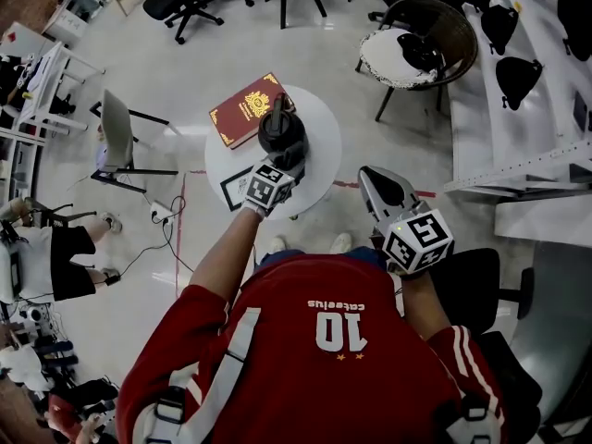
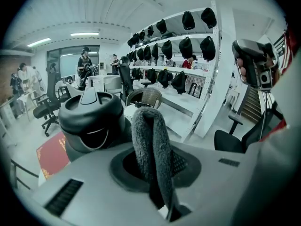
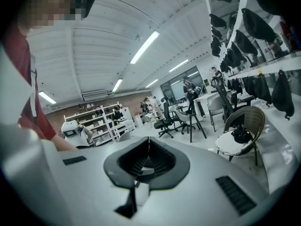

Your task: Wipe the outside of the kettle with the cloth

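The person's left arm reaches forward, nearly straight, from the red-sleeved shoulder toward the round white table point(image 1: 321, 176); the right arm is bent at the elbow and kept close to the body, with its tool raised off the table's 4 o'clock edge.

The left gripper point(image 1: 277, 176) points at 12 o'clock in the head view, its marker cube nearest the person; in the left gripper view its jaws are clamped on a folded grey cloth point(image 2: 149, 142), which stands up between them as a thick loop with both ends running down into the gap.

The right gripper point(image 3: 149, 147) has its jaws pressed together with nothing between them; in the head view it point(image 1: 381, 189) tilts up toward 11 o'clock, clear of the table, aimed into the room where a wicker chair point(image 3: 241, 126) stands.

The black kettle point(image 1: 282, 133) stands upright near the middle of the table, at 12 o'clock from the left gripper and just beyond its tips; in the left gripper view the kettle point(image 2: 92, 121) fills the 10 o'clock side, its lid and lid knob plain, and the cloth sits just beside its right flank; whether cloth and kettle touch I cannot tell.

A red book point(image 1: 245, 109) lies flat at the kettle's 10 o'clock, partly over the table's rim.
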### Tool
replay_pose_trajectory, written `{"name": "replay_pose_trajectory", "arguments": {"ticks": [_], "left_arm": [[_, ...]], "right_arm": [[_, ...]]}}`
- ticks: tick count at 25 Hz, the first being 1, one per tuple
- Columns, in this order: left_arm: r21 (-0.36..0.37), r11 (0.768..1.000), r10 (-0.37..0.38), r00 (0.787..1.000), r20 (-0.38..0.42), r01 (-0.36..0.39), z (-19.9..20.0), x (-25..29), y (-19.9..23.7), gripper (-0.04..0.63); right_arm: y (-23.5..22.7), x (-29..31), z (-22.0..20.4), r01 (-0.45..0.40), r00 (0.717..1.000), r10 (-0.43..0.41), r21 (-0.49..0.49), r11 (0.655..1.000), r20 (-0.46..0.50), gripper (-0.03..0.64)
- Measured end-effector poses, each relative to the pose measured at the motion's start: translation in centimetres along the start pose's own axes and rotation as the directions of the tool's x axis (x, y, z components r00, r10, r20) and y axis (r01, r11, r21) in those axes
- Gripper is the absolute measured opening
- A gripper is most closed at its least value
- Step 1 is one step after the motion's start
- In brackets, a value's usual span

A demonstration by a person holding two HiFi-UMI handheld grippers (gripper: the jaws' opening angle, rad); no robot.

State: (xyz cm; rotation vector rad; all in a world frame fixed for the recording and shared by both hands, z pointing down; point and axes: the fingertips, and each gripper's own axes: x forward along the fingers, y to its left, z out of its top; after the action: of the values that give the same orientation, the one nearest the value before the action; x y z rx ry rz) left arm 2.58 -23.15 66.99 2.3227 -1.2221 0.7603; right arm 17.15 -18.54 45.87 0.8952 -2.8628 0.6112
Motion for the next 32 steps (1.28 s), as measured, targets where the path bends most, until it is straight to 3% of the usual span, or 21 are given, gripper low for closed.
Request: {"name": "replay_pose_trajectory", "arguments": {"ticks": [9, 17, 28, 32], "left_arm": [[-0.017, 1.0, -0.006, 1.0, 0.016, 0.006, 2.2, 1.6, -0.8, 0.046], [0.015, 0.999, -0.03, 0.999, 0.039, 0.03, 4.4, 3.4, -2.2, 0.044], [0.12, 0.989, -0.1, 0.992, 0.081, 0.09, 7.4, 3.6, -5.6, 0.044], [0.2, 0.972, -0.144, 0.983, 0.116, 0.119, 9.0, 1.9, -6.7, 0.044]], "right_arm": [[-1.6, -1.4, 0.2, -0.008, 1.0, 0.008, -0.012, 1.0, -0.007, 0.017], [-3.5, -3.4, 0.5, 0.024, 1.0, -0.024, -0.013, 1.0, 0.004, 0.017], [-4.3, -5.4, 0.4, 0.079, 0.996, -0.079, -0.006, 0.997, 0.029, 0.017], [-3.5, -5.0, 0.8, 0.09, 0.996, -0.089, -0.015, 0.996, 0.031, 0.017]]}}
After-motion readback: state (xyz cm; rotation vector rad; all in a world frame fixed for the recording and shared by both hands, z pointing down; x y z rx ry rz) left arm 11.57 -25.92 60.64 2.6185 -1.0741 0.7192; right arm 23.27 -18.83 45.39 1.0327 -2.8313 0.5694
